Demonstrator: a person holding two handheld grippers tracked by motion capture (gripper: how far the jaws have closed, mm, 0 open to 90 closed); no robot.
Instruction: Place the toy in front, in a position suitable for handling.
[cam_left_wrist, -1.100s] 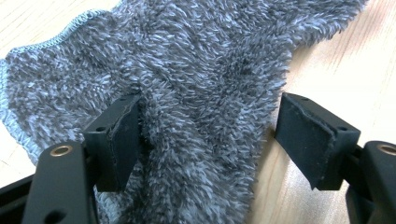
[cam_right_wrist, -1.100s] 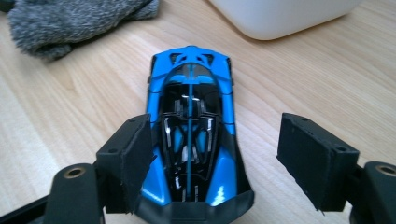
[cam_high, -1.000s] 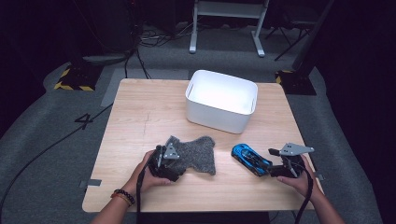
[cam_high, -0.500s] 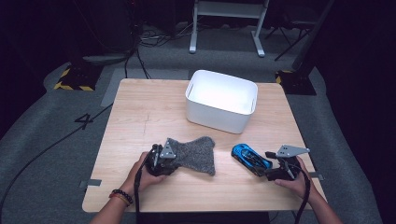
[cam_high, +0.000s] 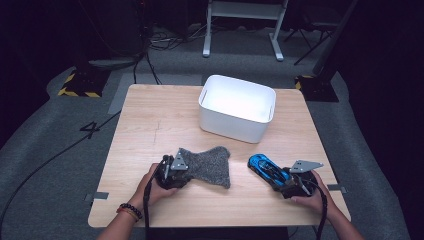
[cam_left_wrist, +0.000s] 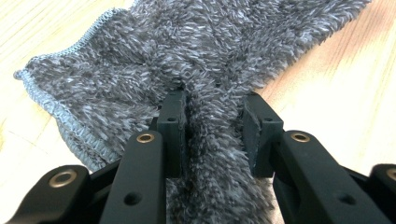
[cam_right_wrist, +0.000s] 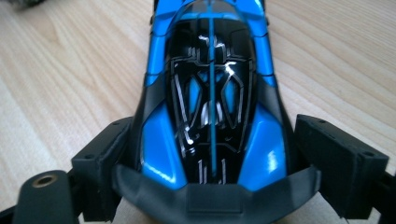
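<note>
We pinch a fold of the grey cloth (cam_left_wrist: 201, 60) at the table's (cam_high: 150, 125) seven o'clock with our left gripper (cam_left_wrist: 212, 126). Our right gripper (cam_right_wrist: 210, 168), whose jaws have just been opening, stands spread around the blue toy car (cam_right_wrist: 210, 93) at five o'clock.

A shaggy grey cloth (cam_high: 207, 165) lies flat but rumpled just in front of the white bin (cam_high: 236, 107), a little to its left — one fold at its near-left corner is bunched up into a ridge. The toy car (cam_high: 267, 170) — glossy blue with a black top — sits upright in front of the bin's right end, nose angled toward the bin.
</note>
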